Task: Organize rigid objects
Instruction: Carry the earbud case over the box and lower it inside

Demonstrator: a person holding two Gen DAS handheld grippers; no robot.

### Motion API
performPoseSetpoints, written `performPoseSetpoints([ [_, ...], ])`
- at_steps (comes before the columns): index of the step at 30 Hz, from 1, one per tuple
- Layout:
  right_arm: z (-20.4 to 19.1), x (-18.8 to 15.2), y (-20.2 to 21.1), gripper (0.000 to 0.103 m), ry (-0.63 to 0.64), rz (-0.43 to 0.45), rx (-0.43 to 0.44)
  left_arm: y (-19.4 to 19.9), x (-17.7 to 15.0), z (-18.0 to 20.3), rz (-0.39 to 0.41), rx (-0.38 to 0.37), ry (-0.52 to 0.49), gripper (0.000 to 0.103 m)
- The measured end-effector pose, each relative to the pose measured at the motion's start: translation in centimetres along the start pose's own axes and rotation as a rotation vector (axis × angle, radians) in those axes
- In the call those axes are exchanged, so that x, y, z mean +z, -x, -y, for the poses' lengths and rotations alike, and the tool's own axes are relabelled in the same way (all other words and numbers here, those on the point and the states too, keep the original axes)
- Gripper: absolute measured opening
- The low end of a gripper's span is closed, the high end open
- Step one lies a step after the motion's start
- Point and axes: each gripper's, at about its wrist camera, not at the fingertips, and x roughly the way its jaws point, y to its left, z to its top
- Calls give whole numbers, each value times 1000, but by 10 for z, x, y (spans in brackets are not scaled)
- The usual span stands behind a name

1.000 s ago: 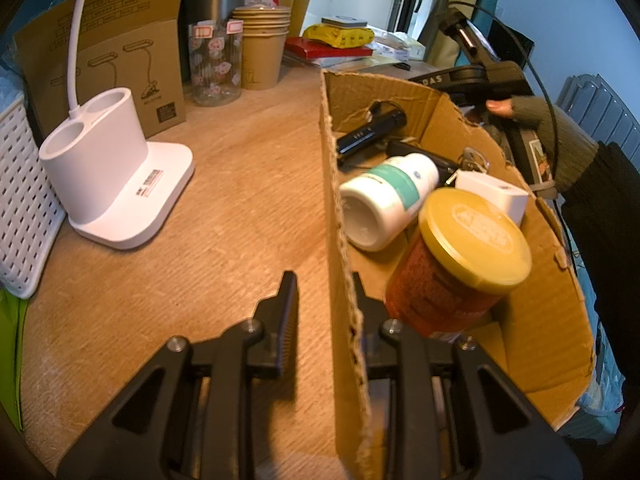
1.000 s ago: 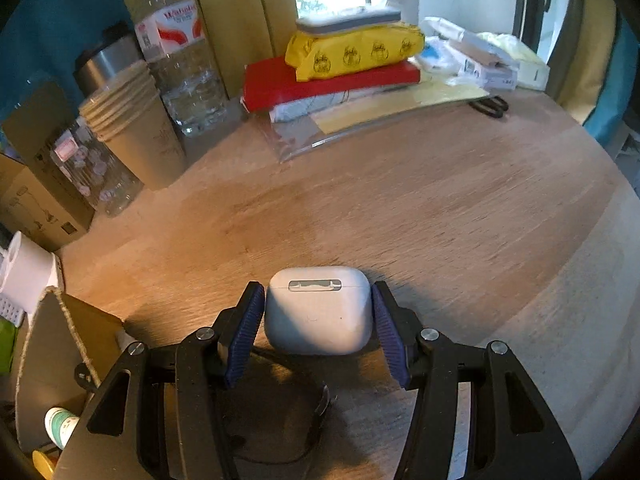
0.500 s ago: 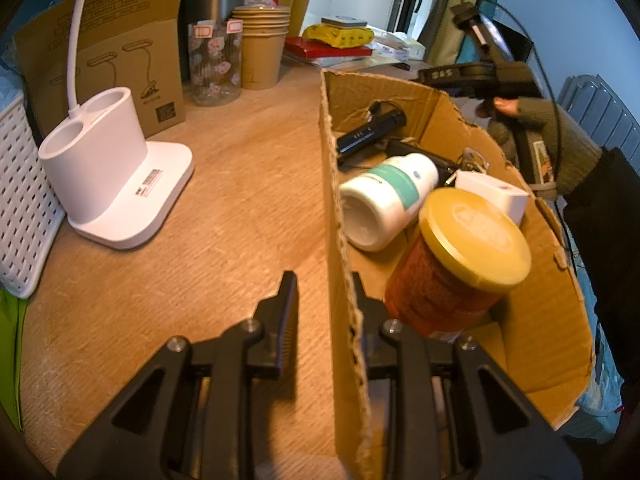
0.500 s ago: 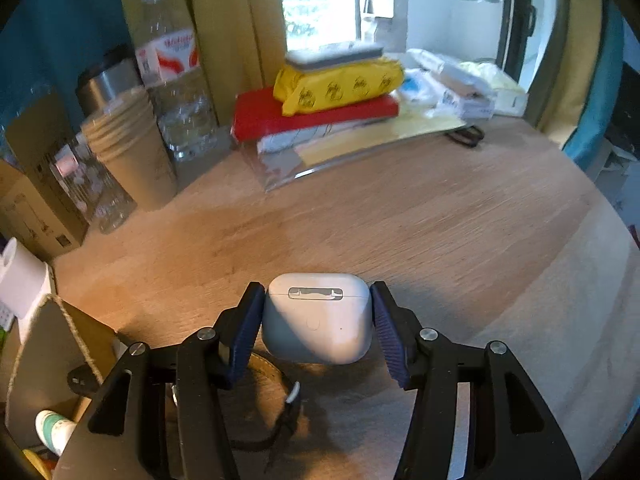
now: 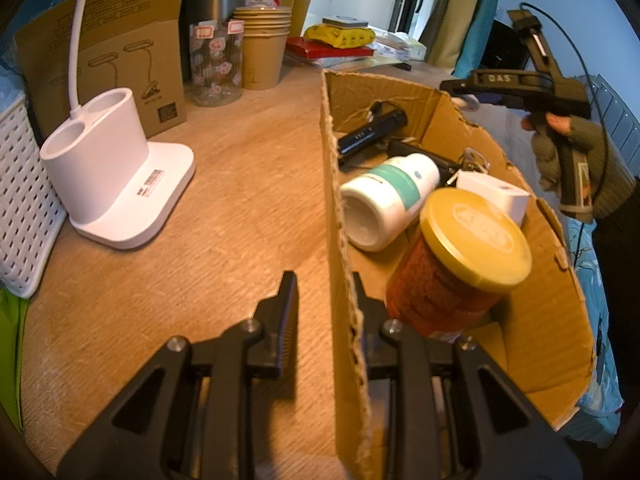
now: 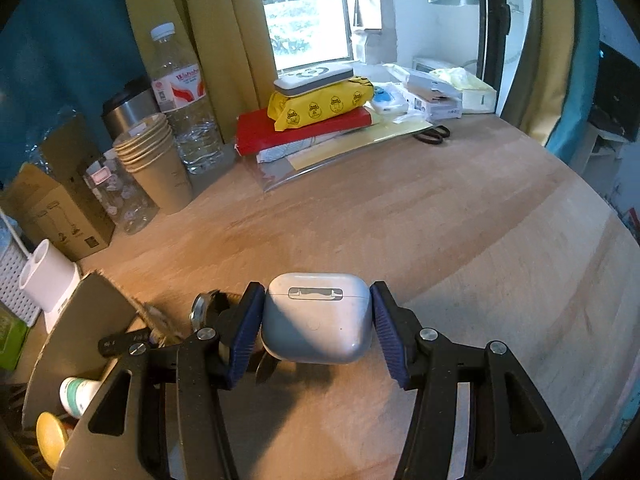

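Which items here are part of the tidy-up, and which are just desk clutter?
In play:
- earbud case, held in right claw
- cardboard box, wall pinched by left claw
- jar, white bottle, flashlight in the box

Lying about:
- lamp base
- paper cups
- water bottle
- scissors

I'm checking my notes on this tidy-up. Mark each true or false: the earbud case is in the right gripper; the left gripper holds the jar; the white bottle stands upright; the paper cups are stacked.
1. The right gripper holds the earbud case. True.
2. The left gripper holds the jar. False: it clamps the cardboard box wall.
3. The white bottle stands upright. False: it lies on its side in the box.
4. The paper cups are stacked. True.
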Motion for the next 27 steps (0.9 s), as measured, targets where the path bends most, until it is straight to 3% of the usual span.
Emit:
performPoseSetpoints([
  [16, -38, -24, 56, 57, 55, 70, 32, 0, 0, 0, 0, 0, 0, 26],
  [27, -69, -39, 71, 57, 89, 84, 90, 0, 0, 0, 0, 0, 0, 27],
])
